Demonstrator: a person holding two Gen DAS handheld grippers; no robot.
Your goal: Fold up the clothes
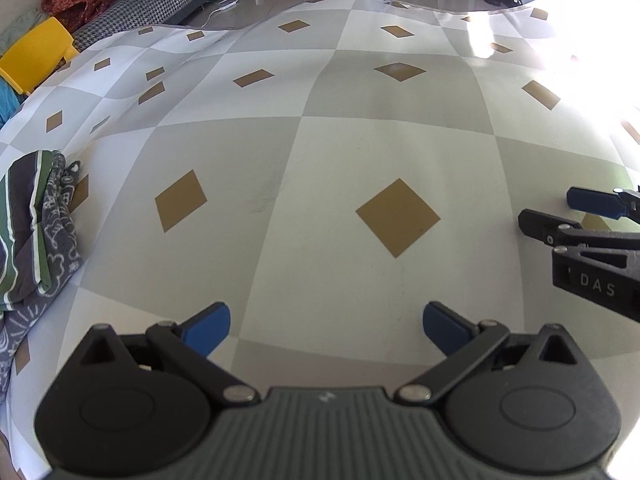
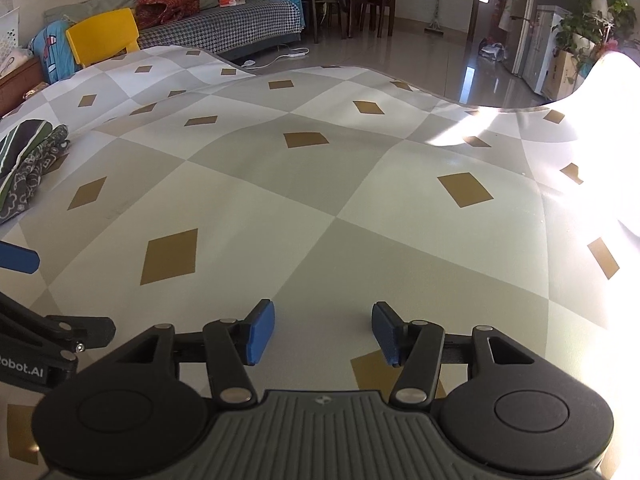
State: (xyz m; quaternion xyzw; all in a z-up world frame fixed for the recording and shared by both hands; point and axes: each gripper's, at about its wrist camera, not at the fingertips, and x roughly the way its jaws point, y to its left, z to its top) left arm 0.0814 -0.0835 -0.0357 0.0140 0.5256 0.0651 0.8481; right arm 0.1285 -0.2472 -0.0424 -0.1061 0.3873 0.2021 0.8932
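Left wrist view: left gripper point(image 1: 326, 326) over the checkered tablecloth point(image 1: 360, 152), blue pads wide apart, nothing between them; right gripper point(image 1: 552, 210) in from the right edge, just above the same cloth, fingers parted and empty too. Right wrist view confirms: right gripper point(image 2: 323, 330) with pads moderately apart over bare cloth, one blue fingertip of the left gripper point(image 2: 18, 260) poking in at the left border. Folded clothes, a green-striped piece on a grey patterned one point(image 1: 36, 232), stacked at the tablecloth's left margin, well apart from both grippers; likely parked there as a finished pile, clear of the middle of the cloth kept free for working. Both tools empty and angled down at the cloth, probably between garments. Hard to make out: the pile cut off by the frame edge, so piece count unclear; tablecloth's right corner washed out by sunlight; no unfolded garment visible on the cloth; holder of the grippers out of frame.
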